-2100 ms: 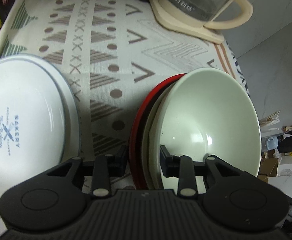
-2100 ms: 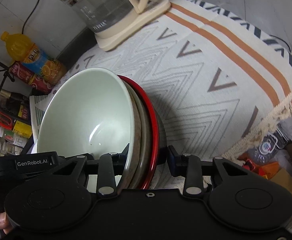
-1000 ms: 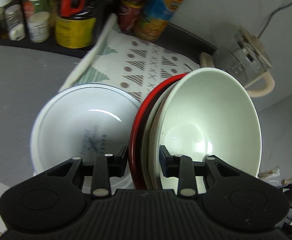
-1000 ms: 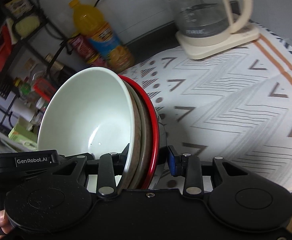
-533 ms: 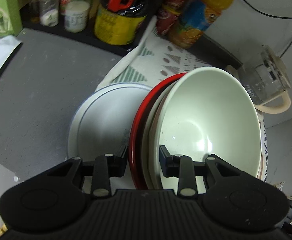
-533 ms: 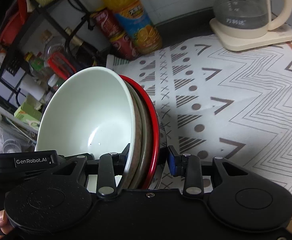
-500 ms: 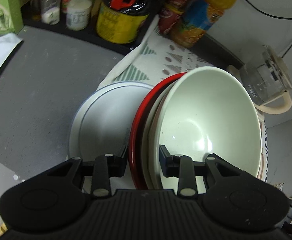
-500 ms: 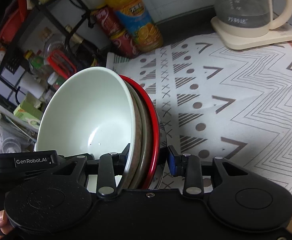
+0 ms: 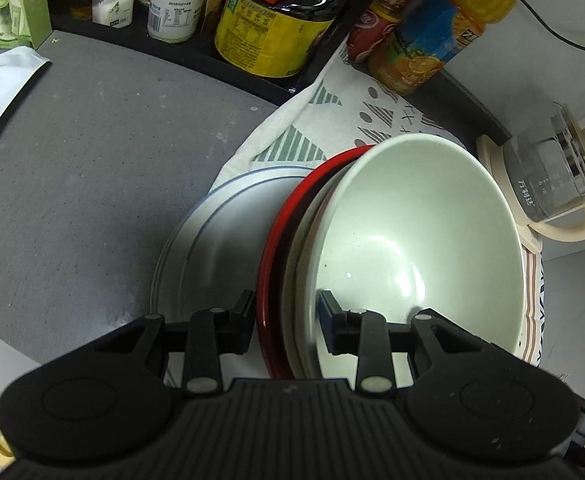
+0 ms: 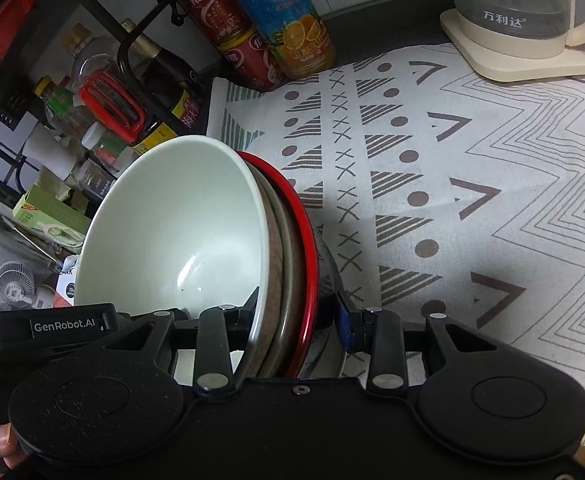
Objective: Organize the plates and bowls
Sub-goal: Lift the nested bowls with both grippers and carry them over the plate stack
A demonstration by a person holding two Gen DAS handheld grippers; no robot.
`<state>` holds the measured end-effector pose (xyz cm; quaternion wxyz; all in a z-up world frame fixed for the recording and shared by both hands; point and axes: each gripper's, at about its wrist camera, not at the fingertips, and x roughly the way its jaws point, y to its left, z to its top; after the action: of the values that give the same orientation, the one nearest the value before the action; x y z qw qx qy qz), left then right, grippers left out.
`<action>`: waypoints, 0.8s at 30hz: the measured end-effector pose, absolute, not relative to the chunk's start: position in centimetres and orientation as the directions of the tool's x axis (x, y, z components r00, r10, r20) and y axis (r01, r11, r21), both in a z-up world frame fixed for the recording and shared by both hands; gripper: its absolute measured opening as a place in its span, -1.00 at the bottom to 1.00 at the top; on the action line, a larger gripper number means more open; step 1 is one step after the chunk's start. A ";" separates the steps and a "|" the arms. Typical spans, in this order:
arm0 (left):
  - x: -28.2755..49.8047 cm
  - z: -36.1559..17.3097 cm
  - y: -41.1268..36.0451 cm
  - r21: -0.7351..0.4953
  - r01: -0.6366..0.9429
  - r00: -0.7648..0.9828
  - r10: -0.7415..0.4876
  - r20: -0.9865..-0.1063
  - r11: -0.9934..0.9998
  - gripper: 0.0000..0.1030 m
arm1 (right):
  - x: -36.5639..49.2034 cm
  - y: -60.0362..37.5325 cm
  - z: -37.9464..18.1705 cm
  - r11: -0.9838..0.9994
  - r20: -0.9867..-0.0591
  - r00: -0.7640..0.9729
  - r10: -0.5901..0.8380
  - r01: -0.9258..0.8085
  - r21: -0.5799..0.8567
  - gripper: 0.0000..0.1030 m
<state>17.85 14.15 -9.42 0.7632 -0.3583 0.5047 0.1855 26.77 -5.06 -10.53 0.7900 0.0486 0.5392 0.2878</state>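
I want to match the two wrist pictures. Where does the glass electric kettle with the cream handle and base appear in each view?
Left wrist view: the glass electric kettle with the cream handle and base is at the right edge, above the middle, right of the pale green bowl.
Right wrist view: the kettle is in the top right corner, on the patterned cloth.
Shared landmark: the orange juice bottle, at the top in both.

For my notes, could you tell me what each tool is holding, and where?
Both the left tool and right tool clamp the nested stack of bowls by opposite rim edges.
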 end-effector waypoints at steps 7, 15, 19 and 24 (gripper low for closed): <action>17.7 -9.6 14.9 -0.346 -0.646 0.404 -0.080 -0.911 0.680 -0.38 | 26.9 -4.0 -11.1 0.828 -0.840 0.222 0.496 -0.414 0.379 -0.32; 17.1 -9.4 15.1 -0.327 -0.652 0.391 -0.066 -0.918 0.684 -0.38 | 26.4 -3.1 -11.2 0.819 -0.850 0.203 0.486 -0.446 0.361 -0.32; 17.1 -9.4 15.0 -0.318 -0.656 0.387 -0.057 -0.921 0.685 -0.38 | 26.4 -2.9 -11.1 0.816 -0.854 0.200 0.481 -0.457 0.353 -0.32; 17.3 -9.1 14.8 -0.296 -0.668 0.378 -0.031 -0.925 0.683 -0.36 | 26.4 -3.1 -11.0 0.813 -0.850 0.189 0.492 -0.450 0.370 -0.21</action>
<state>17.25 14.79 -9.12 0.7581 -0.3381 0.5165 0.2100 26.37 -3.05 -11.03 0.7710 0.0186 0.5585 0.3055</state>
